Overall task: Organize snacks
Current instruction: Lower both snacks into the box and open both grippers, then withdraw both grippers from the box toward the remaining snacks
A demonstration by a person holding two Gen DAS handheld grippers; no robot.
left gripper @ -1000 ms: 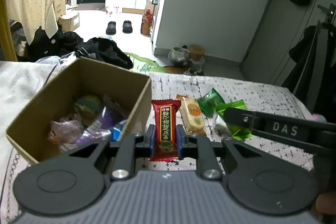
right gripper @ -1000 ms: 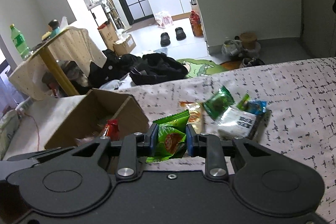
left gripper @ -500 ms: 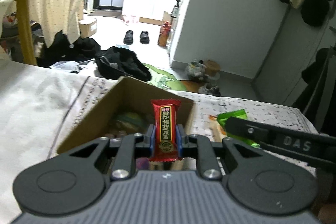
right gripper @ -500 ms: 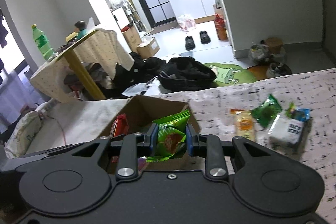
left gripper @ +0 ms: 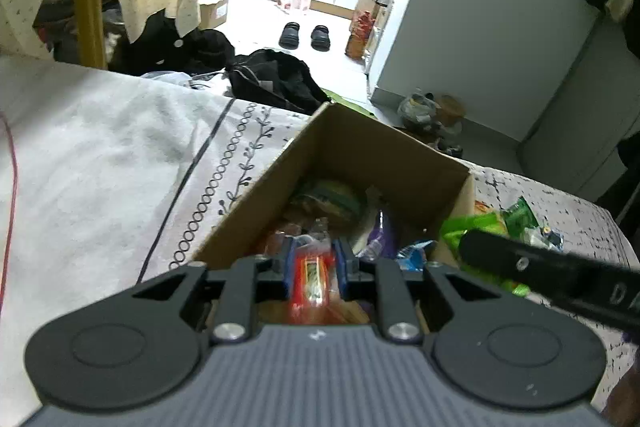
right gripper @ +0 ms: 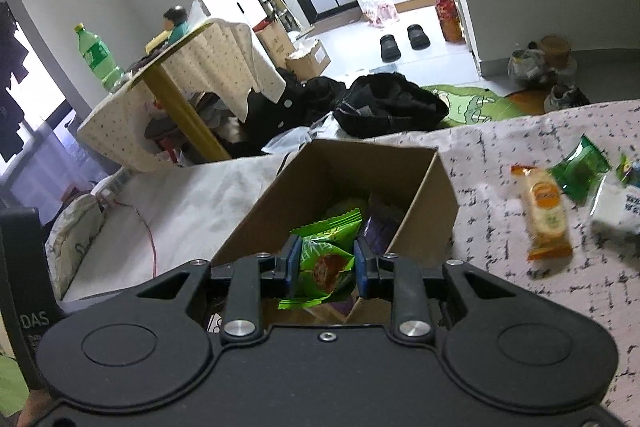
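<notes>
On the far left of the bedspread, pale cloth with a dark ring-and-vine border [left gripper: 224, 167] and a thin red cord [right gripper: 150, 239]. Next rightward, the open brown cardboard box [right gripper: 416, 183], half full of wrapped snacks. Left gripper [left gripper: 313, 261] hangs over the box mouth, jaws narrow, pinching a red rectangular snack bar wrapper [left gripper: 312, 281]; blurred, label unreadable. Right gripper [right gripper: 327, 261] also over the box, jaws clamped on a bright green crinkled snack packet [right gripper: 326, 259]. Right of the box, on the black-flecked white cover: an orange-and-yellow wrapped bar [right gripper: 546, 213], a dark green sachet [right gripper: 580, 169], then a white packet [right gripper: 616, 207], possibly resting against a blue one.
</notes>
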